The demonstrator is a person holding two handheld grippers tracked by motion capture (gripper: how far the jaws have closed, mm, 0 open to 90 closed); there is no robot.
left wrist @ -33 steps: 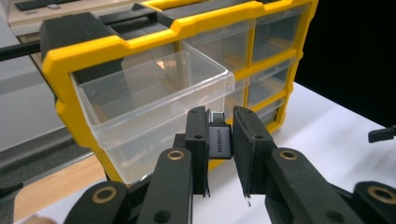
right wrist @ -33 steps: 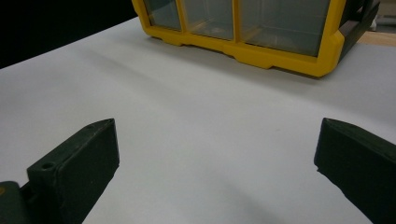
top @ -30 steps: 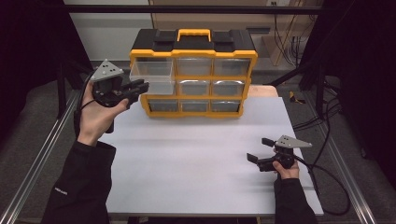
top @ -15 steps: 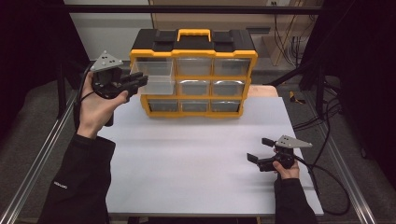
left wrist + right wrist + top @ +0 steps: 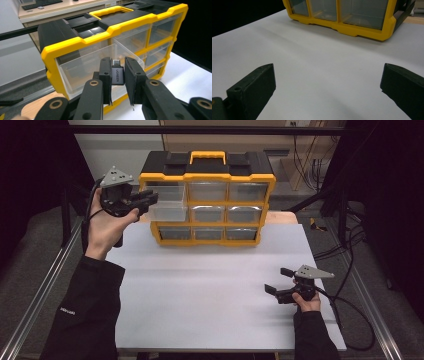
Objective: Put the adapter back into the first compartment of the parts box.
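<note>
My left gripper [image 5: 117, 82] held a small grey adapter [image 5: 117, 75] between its jaws, raised just over the pulled-out top-left drawer [image 5: 85, 67] of the yellow organizer [image 5: 207, 200]. So the pick-up and the drawer opening looked done; dropping the adapter in and shutting the drawer remained. My right gripper [image 5: 280, 282] rested on the white counter [image 5: 200, 290], jaws wide and empty.

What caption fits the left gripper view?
Left gripper clamps a small dark adapter above the pulled-out clear drawer of the yellow organizer.
</note>
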